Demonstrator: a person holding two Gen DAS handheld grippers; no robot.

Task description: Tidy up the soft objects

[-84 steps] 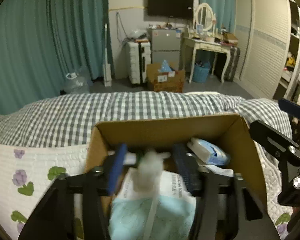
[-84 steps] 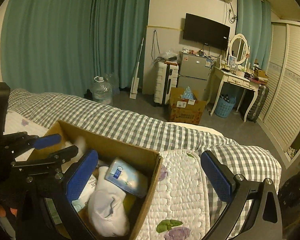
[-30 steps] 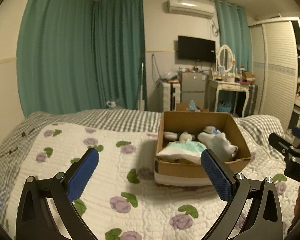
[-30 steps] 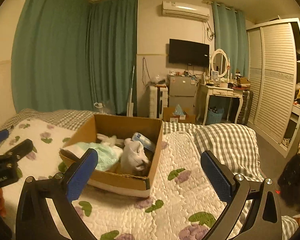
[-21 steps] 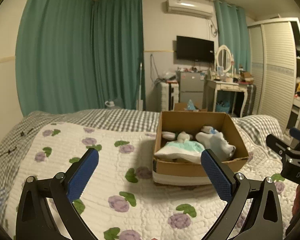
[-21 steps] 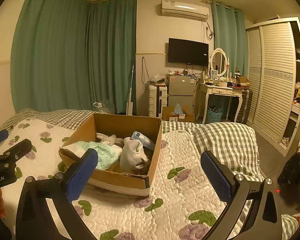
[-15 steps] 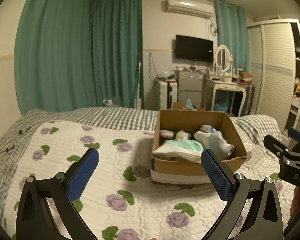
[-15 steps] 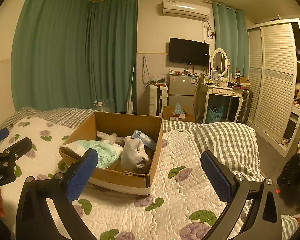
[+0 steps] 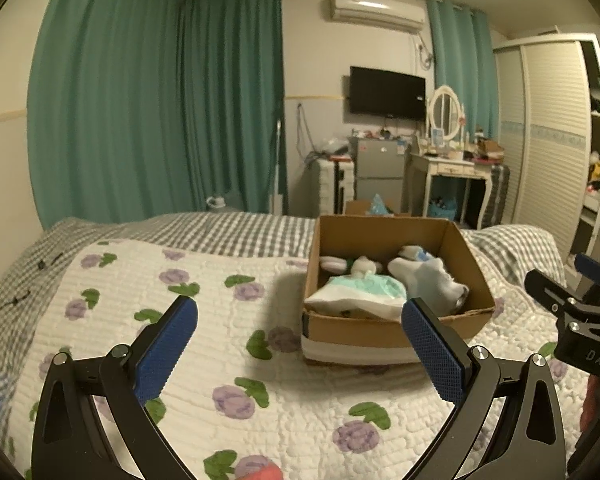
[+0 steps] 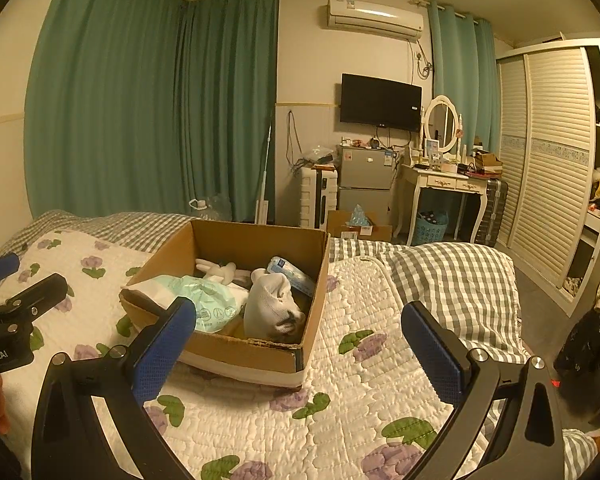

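A cardboard box [image 9: 396,332] sits on a white quilt [image 9: 204,320] printed with purple flowers and green leaves, which lies over a grey checked blanket [image 10: 452,276] on the bed. Inside the box, a pale green plastic-wrapped pack [image 10: 204,300] lies at the near left, a white plush toy [image 10: 220,272] at the far side, a bunched white sock [image 10: 274,308] towards the right, and a blue-labelled packet [image 10: 290,272] leans against the right wall. The left gripper [image 9: 300,340] hovers over the quilt near the box, its blue-padded jaws spread wide and empty. The right gripper [image 10: 300,342] hangs just in front of the box, jaws likewise spread apart and holding nothing. Teal curtains [image 9: 160,112] cover the far wall.
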